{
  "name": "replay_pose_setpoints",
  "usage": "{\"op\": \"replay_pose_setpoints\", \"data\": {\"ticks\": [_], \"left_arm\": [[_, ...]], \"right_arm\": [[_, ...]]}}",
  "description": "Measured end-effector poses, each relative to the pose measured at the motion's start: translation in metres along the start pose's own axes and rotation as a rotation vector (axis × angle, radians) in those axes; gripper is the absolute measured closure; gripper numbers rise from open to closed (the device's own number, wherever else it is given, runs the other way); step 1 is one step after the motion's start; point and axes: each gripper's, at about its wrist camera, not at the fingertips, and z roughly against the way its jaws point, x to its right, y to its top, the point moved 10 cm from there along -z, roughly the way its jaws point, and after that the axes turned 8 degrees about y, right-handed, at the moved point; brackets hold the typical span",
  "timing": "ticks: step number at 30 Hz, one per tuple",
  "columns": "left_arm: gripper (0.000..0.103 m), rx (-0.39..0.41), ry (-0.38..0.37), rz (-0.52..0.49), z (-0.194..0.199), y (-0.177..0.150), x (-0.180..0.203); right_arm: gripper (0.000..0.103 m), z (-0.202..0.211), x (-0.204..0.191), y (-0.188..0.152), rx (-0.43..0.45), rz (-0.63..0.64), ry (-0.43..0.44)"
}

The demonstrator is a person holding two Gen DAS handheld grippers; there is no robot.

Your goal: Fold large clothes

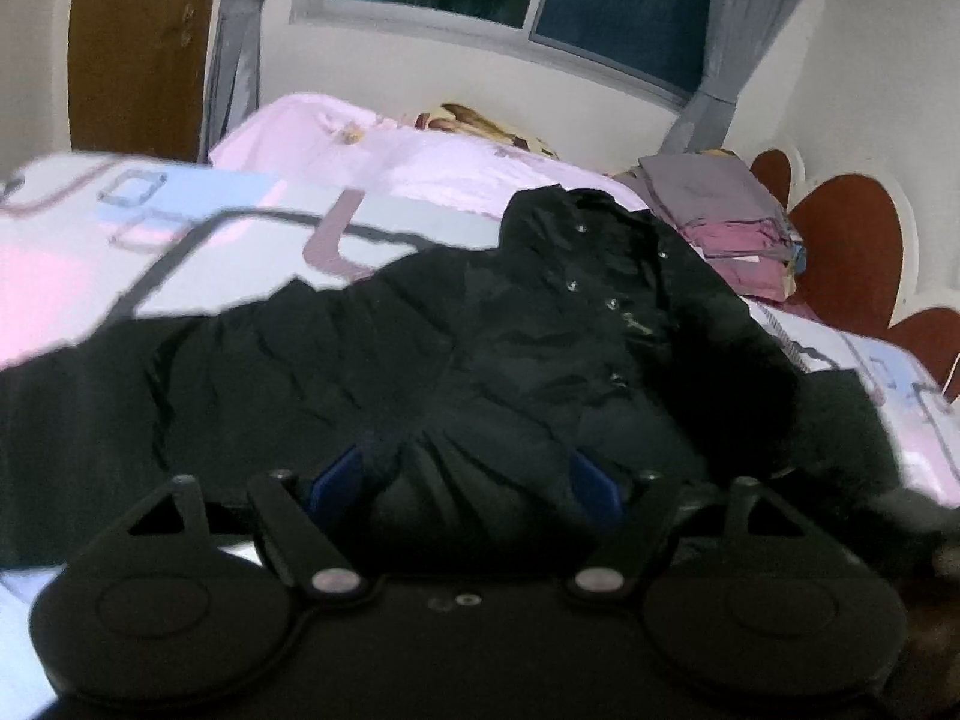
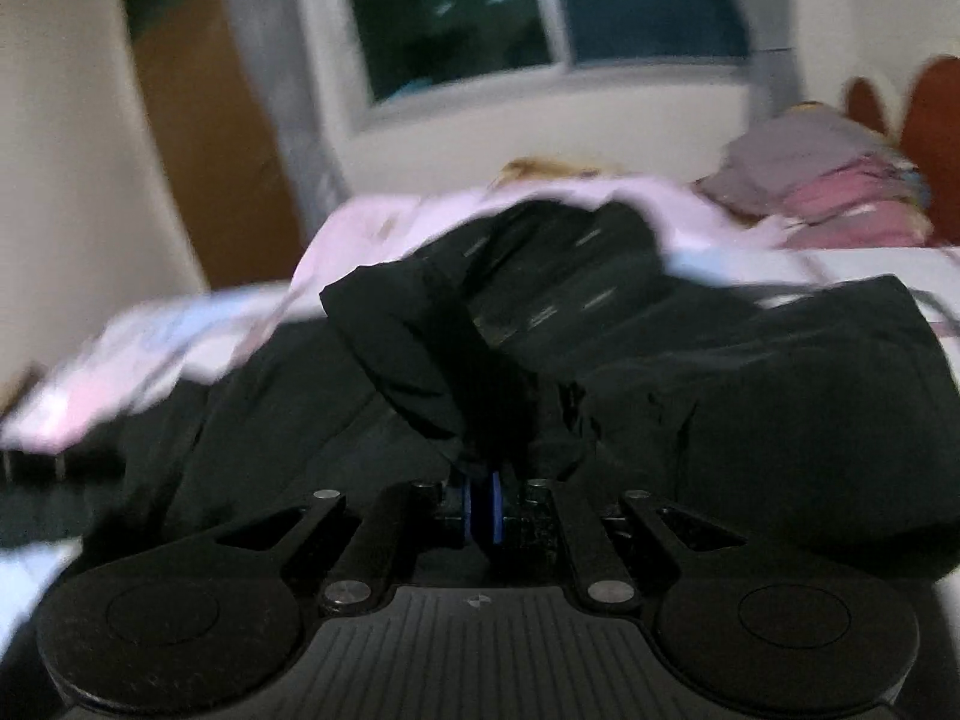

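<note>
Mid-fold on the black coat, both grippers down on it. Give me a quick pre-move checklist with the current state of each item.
1. Right gripper pinching the black coat: ok, its jaws are closed on a raised fold of fabric.
2. Left gripper gripping the coat: not ok, its jaws stand apart with fabric bunched between them, not clamped.
3. Coat lying on the bed: ok, spread across the patterned sheet.
4. Folded clothes pile clear of the coat: ok, it sits beyond the collar end.
5. Which part of the coat the right gripper holds: cannot tell, the picture is blurred.
</note>
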Motion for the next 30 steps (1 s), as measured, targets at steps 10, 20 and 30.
{"op": "replay_pose_setpoints", "data": {"ticks": [10,20,30], "left_arm": [[0.022,-0.019,-0.094,-0.013,-0.015,-0.013,0.046],[0.054,-0.121,-0.061,-0.079,-0.089,-0.003,0.068],[0.082,-0.069,-0.015,-0.197,-0.069,-0.013,0.066]], "right_arm": [[0.053,0.014,0.002,0.004,0.005,0.063,-0.036],[0.093,0.088,0.176,0.019,0.158,-0.355,-0.221],[0.103,0.080,0.218,0.013,0.045,-0.306,-0.217]]}}
